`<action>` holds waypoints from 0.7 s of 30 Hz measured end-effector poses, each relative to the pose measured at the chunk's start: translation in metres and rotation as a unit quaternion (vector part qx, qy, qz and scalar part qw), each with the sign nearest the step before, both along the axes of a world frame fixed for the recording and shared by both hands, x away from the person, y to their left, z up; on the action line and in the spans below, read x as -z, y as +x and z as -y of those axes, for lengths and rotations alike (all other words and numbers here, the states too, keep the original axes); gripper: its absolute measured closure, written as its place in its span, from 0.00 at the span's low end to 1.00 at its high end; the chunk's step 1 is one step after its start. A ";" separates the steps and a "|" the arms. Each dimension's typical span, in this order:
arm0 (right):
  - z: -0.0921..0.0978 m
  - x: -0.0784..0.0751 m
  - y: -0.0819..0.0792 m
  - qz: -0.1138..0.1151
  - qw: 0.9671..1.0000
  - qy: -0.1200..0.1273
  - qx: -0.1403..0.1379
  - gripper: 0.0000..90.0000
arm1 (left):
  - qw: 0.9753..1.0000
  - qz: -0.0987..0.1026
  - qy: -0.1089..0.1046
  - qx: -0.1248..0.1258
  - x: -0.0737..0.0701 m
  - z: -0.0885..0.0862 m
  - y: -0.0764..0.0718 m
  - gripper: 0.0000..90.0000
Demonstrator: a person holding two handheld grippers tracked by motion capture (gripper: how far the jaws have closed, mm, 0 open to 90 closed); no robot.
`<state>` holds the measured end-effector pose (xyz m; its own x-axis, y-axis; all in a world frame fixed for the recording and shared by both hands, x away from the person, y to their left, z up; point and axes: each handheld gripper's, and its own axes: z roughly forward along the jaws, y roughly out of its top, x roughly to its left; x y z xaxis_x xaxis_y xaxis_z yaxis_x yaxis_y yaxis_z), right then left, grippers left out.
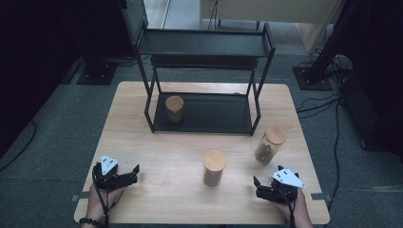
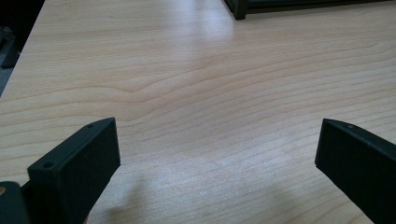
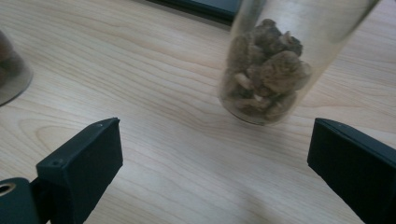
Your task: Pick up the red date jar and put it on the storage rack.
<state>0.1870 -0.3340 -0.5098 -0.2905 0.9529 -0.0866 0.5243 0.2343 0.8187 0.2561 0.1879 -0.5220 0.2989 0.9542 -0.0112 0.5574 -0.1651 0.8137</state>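
Both tongs gape empty over the desk (image 1: 157, 142). Right tongs (image 1: 260, 186) sit at five o'clock, a jar (image 1: 270, 145) just beyond at twelve. Left tongs (image 1: 133, 174) sit at seven.

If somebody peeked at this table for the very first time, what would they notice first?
Probably the three jars with wooden lids: one on the black rack's bottom shelf, one in the middle of the table, and a clear jar of brown lumps near the right edge. Next, the two black tools at the near edge, the left tool and the right tool, both open and holding nothing. The right tool points at the clear jar.
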 end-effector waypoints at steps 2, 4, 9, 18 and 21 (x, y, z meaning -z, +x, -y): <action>-0.003 0.001 0.000 -0.001 1.000 0.000 -0.005 0.03 | 1.000 0.000 0.000 0.000 0.000 0.000 0.000 0.00; -0.006 0.002 0.001 -0.002 1.000 -0.001 -0.008 0.03 | 1.000 0.001 -0.001 0.000 0.000 0.000 0.000 0.00; -0.014 0.005 0.001 -0.004 1.000 0.003 -0.014 0.03 | 1.000 0.000 0.003 0.003 0.000 0.001 -0.001 0.00; -0.023 0.006 0.001 -0.006 1.000 0.007 -0.023 0.03 | 1.000 0.001 0.003 0.003 0.000 0.001 -0.001 0.00; -0.027 0.007 0.001 -0.007 1.000 0.008 -0.028 0.03 | 1.000 0.001 0.003 0.003 0.000 0.001 -0.001 0.00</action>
